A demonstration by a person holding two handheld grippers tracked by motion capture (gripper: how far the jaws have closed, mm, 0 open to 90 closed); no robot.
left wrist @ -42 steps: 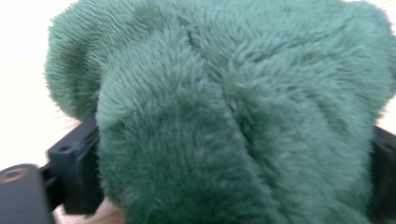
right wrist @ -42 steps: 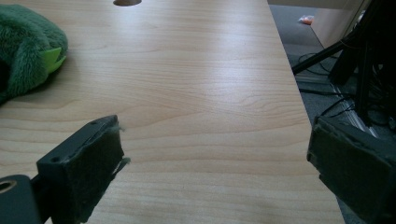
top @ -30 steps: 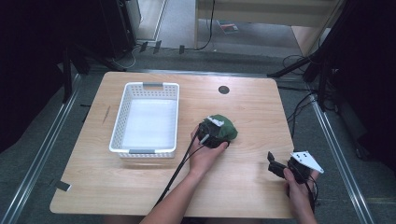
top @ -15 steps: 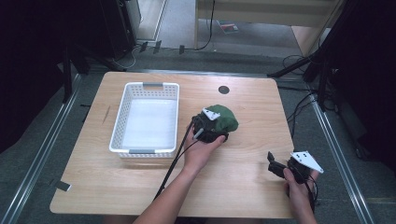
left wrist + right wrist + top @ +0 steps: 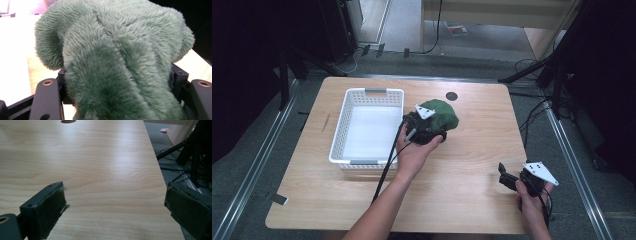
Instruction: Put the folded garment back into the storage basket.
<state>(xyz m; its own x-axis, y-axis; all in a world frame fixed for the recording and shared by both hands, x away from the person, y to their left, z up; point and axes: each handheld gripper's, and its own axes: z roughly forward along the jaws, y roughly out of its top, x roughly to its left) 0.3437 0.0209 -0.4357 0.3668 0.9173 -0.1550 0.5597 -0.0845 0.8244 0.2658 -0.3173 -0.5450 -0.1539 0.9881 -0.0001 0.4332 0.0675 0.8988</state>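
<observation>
The left gripper (image 5: 428,131) was closed on a green plush (image 5: 443,114), and the fur was seen pressed between its two black jaws in the left gripper view, where the plush (image 5: 120,62) bulged up and over them. The gripper was held by the left hand (image 5: 414,152) near the middle of the table (image 5: 477,150), just beside the right wall of a white basket (image 5: 367,127). Whether the plush was touching the table could not be told.

The right gripper (image 5: 506,177) was held wide open and nothing was between its jaws. It was kept low over the wood near the front right corner, close to the right edge, by the right hand (image 5: 532,200). Bare table was seen ahead of the right gripper (image 5: 115,202), up to a dark round hole (image 5: 451,95) near the far edge. The plush was well apart from this gripper.
</observation>
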